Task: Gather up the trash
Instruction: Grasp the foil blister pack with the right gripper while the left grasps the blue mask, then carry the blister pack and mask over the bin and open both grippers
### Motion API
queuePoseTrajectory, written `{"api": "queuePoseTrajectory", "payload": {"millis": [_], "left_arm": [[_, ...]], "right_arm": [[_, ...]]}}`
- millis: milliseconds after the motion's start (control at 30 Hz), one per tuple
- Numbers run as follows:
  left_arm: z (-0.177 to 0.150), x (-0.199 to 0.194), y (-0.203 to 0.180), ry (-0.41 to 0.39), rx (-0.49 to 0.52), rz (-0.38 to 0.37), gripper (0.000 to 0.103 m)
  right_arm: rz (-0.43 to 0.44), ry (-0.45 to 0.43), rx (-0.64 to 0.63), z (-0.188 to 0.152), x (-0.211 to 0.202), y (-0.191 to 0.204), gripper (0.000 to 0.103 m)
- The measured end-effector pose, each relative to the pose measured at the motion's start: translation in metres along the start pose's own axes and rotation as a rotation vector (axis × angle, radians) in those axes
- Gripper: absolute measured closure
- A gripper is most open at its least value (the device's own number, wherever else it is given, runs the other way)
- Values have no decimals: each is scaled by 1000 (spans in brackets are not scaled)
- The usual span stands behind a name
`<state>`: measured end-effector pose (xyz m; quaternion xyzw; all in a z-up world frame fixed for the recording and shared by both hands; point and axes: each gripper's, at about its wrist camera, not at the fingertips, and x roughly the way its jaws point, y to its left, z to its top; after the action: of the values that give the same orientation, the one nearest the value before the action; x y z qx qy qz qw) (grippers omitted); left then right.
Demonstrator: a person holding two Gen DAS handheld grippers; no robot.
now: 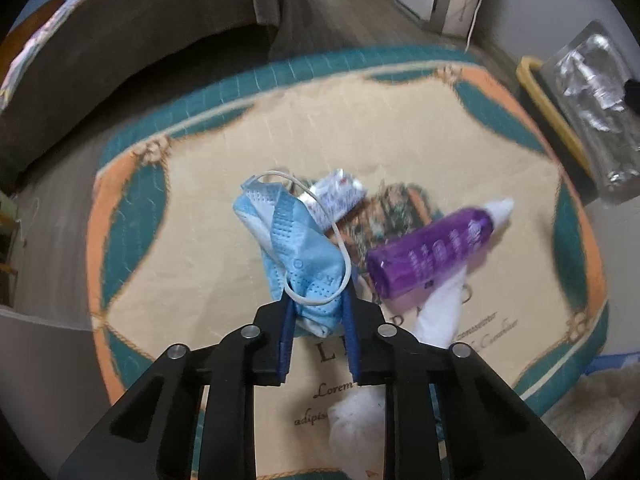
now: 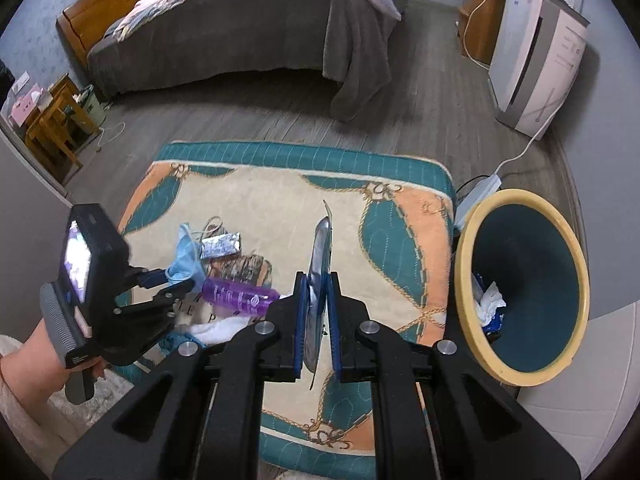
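Face mask (image 1: 296,256) sits pinched between the left gripper (image 1: 318,312) fingers.

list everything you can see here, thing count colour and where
face mask: 1, light blue, on the rug, between the left gripper's pads
purple bottle: 1, purple with white tip, lying on the rug right of the mask
foil wrapper: 1, silver-white, on the rug just behind the mask
white tissue: 1 or more, white, on the rug partly under the bottle
clear plastic packaging: 1, transparent, held edge-on above the rug
trash bin: 1, dark teal with yellow rim, right of the rug, some trash inside
rug: 1, cream, teal and orange, on the floor
bed: 1, grey cover, behind the rug
left gripper: black, blue pads, on the mask
right gripper: black, shut on the packaging
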<state>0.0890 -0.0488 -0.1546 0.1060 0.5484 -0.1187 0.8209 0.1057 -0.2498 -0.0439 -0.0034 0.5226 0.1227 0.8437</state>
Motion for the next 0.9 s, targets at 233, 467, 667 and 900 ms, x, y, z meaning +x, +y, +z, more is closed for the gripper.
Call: {"api": "queuePoseTrajectory", "payload": {"millis": [233, 467, 667, 900], "left_arm": [[21, -65, -2, -223, -13, -14, 81], [46, -102, -46, -332, 61, -47, 81], [74, -116, -106, -374, 165, -111, 81], [103, -101, -180, -339, 270, -217, 81]], "right_arm": [[2, -57, 63, 8, -20, -24, 94], [-10, -88, 105, 9, -33, -54, 94], [-46, -114, 190, 5, -42, -101, 94], [-156, -107, 311, -11, -42, -172, 94]]}}
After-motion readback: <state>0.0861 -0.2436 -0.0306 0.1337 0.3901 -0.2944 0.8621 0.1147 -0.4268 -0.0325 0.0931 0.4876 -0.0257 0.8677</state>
